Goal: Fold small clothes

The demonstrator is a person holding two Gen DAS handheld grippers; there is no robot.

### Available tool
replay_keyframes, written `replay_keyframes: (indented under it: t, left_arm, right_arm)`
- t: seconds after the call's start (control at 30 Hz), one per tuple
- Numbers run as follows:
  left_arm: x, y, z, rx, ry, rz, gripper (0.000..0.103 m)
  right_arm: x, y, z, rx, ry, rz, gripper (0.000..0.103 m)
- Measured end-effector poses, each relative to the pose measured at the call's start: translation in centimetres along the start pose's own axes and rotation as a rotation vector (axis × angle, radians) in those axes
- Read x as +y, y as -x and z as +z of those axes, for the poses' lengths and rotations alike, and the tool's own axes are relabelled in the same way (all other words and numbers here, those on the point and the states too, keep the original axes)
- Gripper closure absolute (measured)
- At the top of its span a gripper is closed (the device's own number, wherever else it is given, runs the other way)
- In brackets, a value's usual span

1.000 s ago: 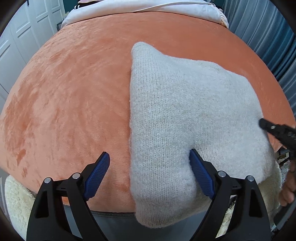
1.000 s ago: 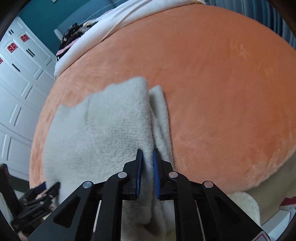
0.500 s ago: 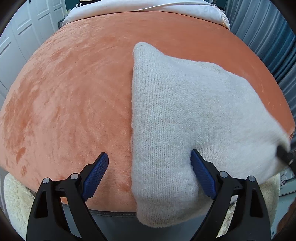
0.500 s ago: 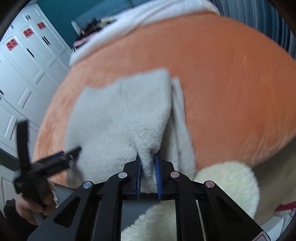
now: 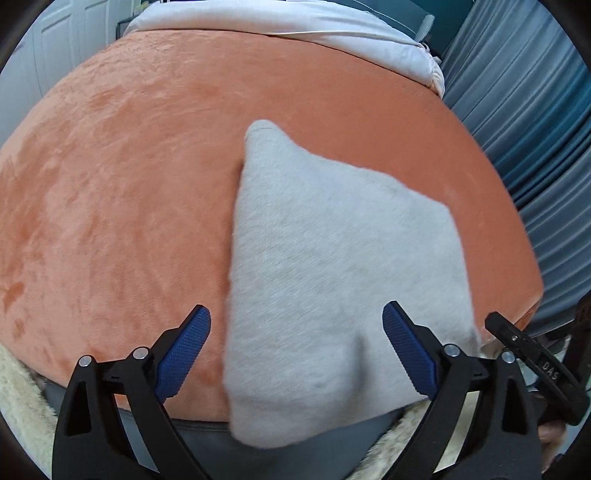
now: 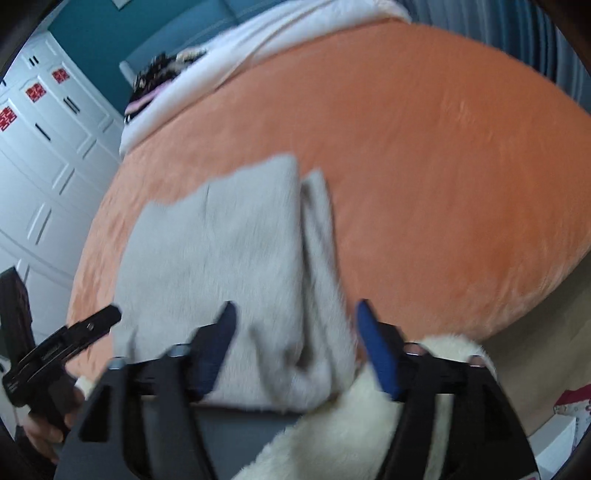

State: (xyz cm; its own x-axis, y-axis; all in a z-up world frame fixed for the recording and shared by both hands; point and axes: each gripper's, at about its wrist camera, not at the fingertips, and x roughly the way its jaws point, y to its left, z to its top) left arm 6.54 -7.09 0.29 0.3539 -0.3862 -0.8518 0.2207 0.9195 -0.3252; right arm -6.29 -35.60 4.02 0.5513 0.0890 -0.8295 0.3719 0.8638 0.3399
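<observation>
A small light-grey knitted garment (image 5: 332,266) lies folded on an orange plush bed cover (image 5: 129,184), its near edge hanging over the bed's front edge. My left gripper (image 5: 295,354) is open, its blue pads either side of the garment's near edge, holding nothing. In the right wrist view the garment (image 6: 229,251) shows a folded strip along its right side. My right gripper (image 6: 295,343) is open over the garment's near edge, empty. The left gripper (image 6: 74,339) shows at the lower left there; the right gripper's finger (image 5: 535,362) shows at the lower right in the left view.
A cream fluffy blanket (image 6: 351,424) hangs below the bed's front edge. White bedding (image 5: 295,22) lies across the far end of the bed. White cupboard doors (image 6: 33,166) stand to the left; blue-grey curtains (image 5: 535,129) hang to the right.
My right gripper was shut on the garment's edge and pulled it toward the front edge of the bed. It has now opened and let go. The left gripper stayed open.
</observation>
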Motion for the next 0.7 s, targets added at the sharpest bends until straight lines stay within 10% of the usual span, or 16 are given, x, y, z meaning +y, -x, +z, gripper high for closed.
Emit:
replay_keyframes:
  t: [0.33, 0.7]
  left_arm:
    - [2.6, -7.3, 0.6, 0.119, 0.203, -0.086, 0.005]
    - [0.6, -7.9, 0.7, 0.069, 0.126, -0.037, 0.005]
  right_arm:
    - [-1.6, -8.5, 0.8, 0.122, -0.102, 0.115, 0.017]
    - [-1.9, -9.8, 1.3, 0.122, -0.106, 0.237, 0.028]
